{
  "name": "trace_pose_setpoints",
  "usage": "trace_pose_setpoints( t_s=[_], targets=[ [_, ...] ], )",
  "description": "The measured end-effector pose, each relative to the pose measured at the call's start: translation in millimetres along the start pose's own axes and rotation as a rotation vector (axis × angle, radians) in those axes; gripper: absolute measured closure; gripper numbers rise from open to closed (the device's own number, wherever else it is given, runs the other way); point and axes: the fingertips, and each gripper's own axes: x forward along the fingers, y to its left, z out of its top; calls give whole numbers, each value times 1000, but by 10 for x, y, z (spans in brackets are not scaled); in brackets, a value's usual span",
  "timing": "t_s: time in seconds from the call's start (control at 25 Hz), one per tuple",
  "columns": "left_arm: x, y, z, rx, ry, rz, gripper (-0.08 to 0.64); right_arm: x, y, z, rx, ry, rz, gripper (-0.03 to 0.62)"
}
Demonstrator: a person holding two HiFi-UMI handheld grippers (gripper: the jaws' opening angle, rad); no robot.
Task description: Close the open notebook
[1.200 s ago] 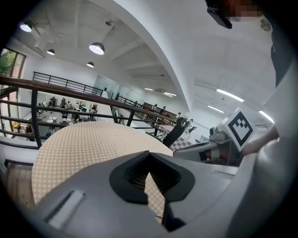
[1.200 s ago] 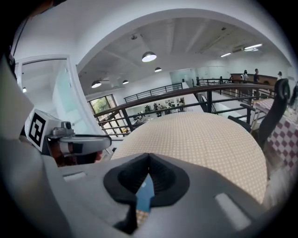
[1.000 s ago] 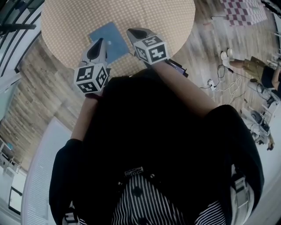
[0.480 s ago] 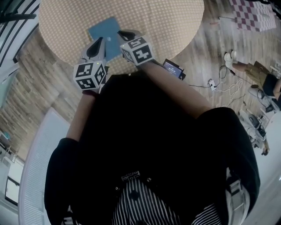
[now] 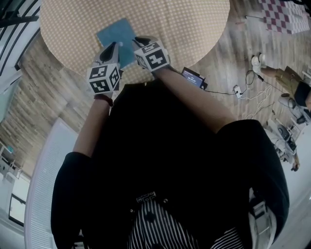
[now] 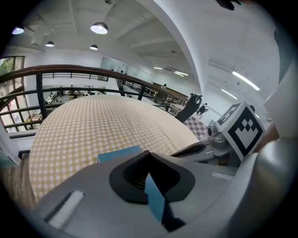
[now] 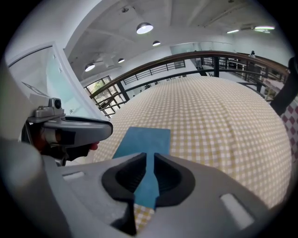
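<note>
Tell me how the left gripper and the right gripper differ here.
The left gripper has its jaws together. The right gripper has just been opening its jaws, which are now a slit apart with nothing gripped between them. In the head view the left one's tip lies at the notebook's near left edge, and the right one's at its right corner. Both point down at that notebook and hold nothing.

I see a round table [image 5: 194, 29] with a yellow checked cloth on a wooden floor [image 5: 43, 92], a dark railing [image 6: 70, 70] behind it, and round lamps [image 6: 99, 28] shining on the white ceiling [image 6: 139, 14]
</note>
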Motion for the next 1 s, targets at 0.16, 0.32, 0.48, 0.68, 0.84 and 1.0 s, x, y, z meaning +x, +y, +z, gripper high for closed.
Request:
trace_pose_setpoints(
  t_s=[0.16, 0.32, 0.48, 0.68, 0.84, 1.0],
  targets=[
    [146, 59, -187, -13, 46, 7, 560, 133, -118, -158, 17, 45, -6, 534],
    [252, 110, -344, 1, 92, 42, 560, 212, -224, -283, 61, 82, 13, 484],
    [336, 204, -439, 14, 116, 70, 560, 347, -242, -383, 97, 131, 28, 446],
    [371, 263, -639, 58, 170, 80, 560, 433, -207, -481, 125, 172, 50, 436],
    [401, 296, -716, 130, 192, 104, 560, 483, -228, -538, 137, 188, 61, 423],
    [492, 236, -836, 142, 230, 72, 560, 498, -279, -531, 132, 187, 62, 423]
  ],
)
